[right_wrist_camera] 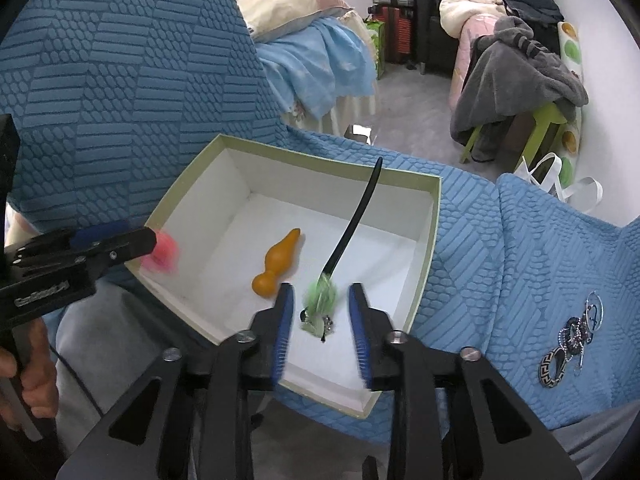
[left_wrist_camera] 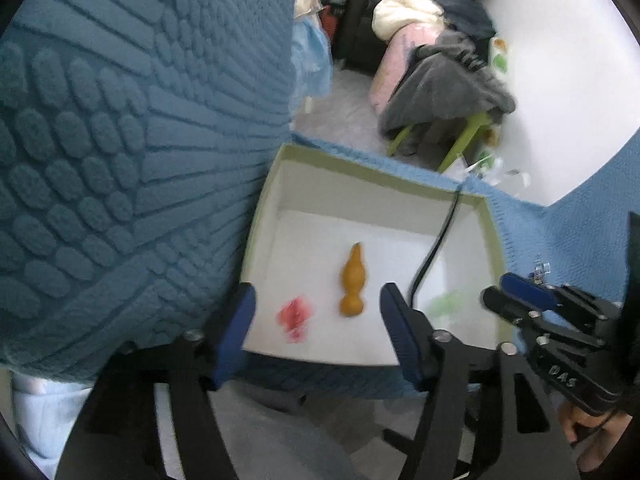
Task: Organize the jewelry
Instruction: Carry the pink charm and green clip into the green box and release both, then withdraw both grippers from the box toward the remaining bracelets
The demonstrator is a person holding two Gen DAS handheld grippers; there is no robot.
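blue textured cloth (right_wrist_camera: 120, 92) covers the seat on the left, and on it sits the white box (right_wrist_camera: 304, 158) with a pale green rim. the left gripper (left_wrist_camera: 316, 332) hangs over the near left part of the box with its tongs wide apart, and nothing is pressed between them. a red-pink piece (left_wrist_camera: 295, 316), blurred, shows just below it against the white floor of the box; whether it already lies there i cannot tell. beside it, toward the middle, lies the orange gourd-shaped piece (right_wrist_camera: 276, 266), flat on the floor. further right a black cord (right_wrist_camera: 352, 228) leans over the far wall of the box, and at its lower end is a green tassel piece (right_wrist_camera: 320, 304). the right gripper (right_wrist_camera: 322, 332) has its tongs on both sides of this tassel, not very wide, but the pads do not seem to press on it.

i judge the step in hand is dropping both pieces into the box. on the cloth at the far right, well apart from the box, more jewelry (right_wrist_camera: 572, 340) waits in a small heap. the next move, i think, calls for lifting the right gripper clear of the cord without dragging it, then going to that heap.
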